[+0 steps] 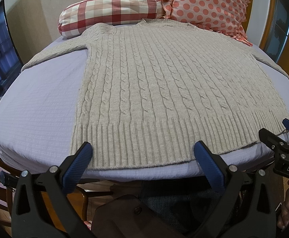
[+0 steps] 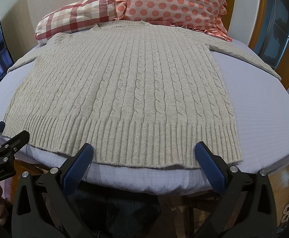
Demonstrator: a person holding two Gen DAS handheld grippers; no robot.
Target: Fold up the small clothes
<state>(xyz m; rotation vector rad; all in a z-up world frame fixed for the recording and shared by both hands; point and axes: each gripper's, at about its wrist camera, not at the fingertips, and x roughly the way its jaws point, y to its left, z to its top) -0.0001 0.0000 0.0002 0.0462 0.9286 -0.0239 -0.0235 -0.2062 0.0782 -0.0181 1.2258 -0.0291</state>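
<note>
Left wrist view: sweater (image 1: pixel 160 83) flat, unfolded.
Soft, thick knit; grip hem corners. Both grippers' (image 1: pixel 143 150) (image 2: pixel 144 150) jaws apart, empty.

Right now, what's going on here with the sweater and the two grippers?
A beige cable-knit sweater lies spread flat on the lavender-covered table, sleeves out to both sides, no fold made yet. The person holds both grippers open at the near hem: the left gripper toward its left end, the right gripper toward its right end. Neither grips the fabric. A checked pillow and a polka-dot pillow sit behind the collar.
</note>
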